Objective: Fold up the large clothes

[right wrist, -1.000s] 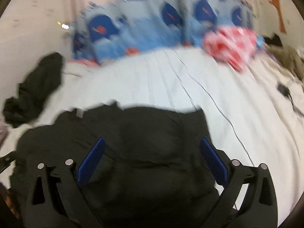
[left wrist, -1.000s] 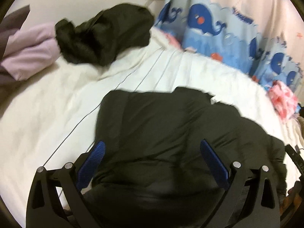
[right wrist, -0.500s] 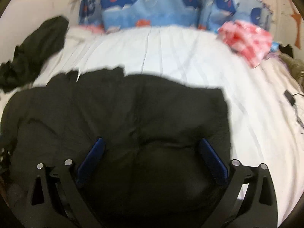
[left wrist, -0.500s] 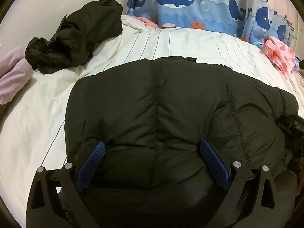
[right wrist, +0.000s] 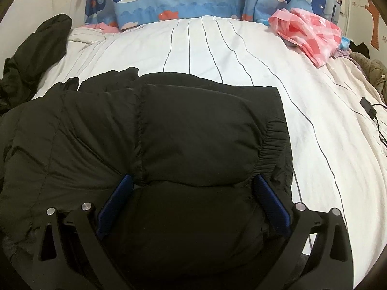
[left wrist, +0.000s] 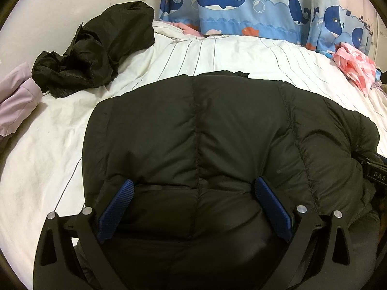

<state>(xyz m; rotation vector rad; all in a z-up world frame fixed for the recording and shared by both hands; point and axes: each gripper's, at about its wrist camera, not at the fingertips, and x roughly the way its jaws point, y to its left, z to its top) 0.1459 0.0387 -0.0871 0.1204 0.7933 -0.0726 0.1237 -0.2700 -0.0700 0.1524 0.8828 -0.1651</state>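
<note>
1. The left gripper (left wrist: 193, 188) hangs over the near edge of the black puffer jacket (left wrist: 217, 133) spread on the striped bed (left wrist: 241, 55); its jaws gape wide, clamping nothing.
2. The jacket looks light, puffy and slick; I'd pinch a stitched seam or the hem, not the loft.
3. The right gripper (right wrist: 193, 186), jaws equally wide and empty, sits beside the elastic cuff (right wrist: 271, 142), a firmer hold.
</note>
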